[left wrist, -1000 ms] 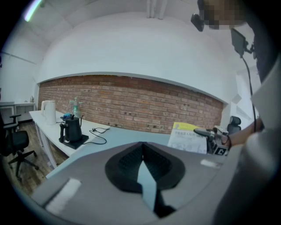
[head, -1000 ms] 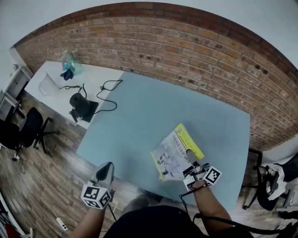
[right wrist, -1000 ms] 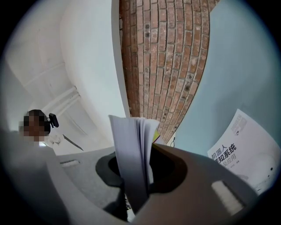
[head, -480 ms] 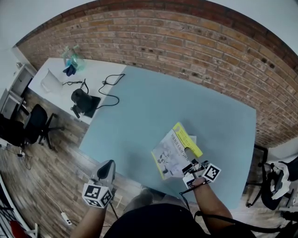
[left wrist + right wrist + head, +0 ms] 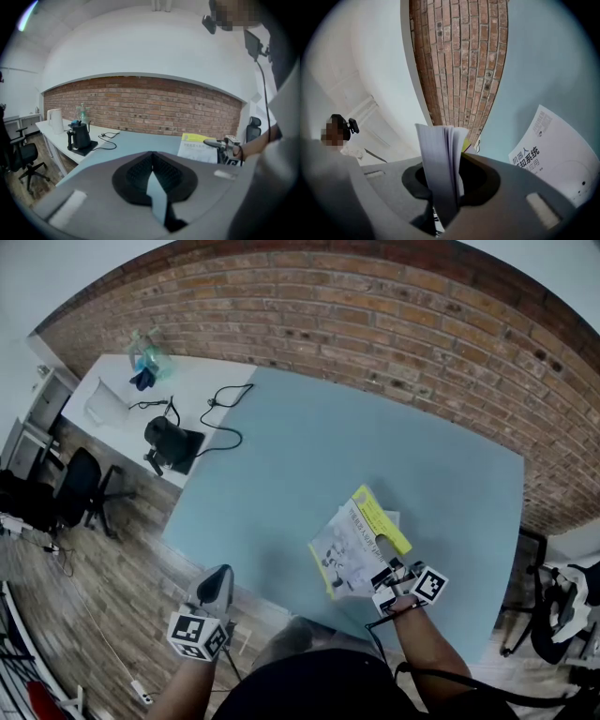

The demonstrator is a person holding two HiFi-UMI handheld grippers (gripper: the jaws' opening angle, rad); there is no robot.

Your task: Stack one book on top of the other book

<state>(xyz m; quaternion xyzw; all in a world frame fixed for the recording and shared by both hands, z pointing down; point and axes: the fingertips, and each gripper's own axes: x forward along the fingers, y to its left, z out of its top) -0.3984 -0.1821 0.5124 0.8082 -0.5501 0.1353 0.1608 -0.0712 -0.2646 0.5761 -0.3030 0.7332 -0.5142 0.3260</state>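
Observation:
A book with a white cover and a yellow band point(image 5: 352, 549) hangs tilted over the near right part of the blue table point(image 5: 309, 456). My right gripper point(image 5: 382, 570) is shut on its near edge. In the right gripper view its page block point(image 5: 443, 164) stands edge-on between the jaws. A second white book point(image 5: 555, 152) lies flat on the table just beyond, and only its corner point(image 5: 392, 517) peeks out in the head view. My left gripper point(image 5: 217, 575) hovers off the table's near left edge, its pads point(image 5: 151, 164) together and nothing in them. From there the held book point(image 5: 199, 147) shows at the right.
A white side table at the left carries a black kettle point(image 5: 167, 442), cables, a white jug point(image 5: 98, 404) and a bottle point(image 5: 145, 357). A brick wall point(image 5: 394, 324) runs behind the table. Office chairs stand at the left point(image 5: 80, 488) and far right point(image 5: 562, 615).
The held book and my right gripper have sunk a little towards the table. The left gripper has stayed where it was.

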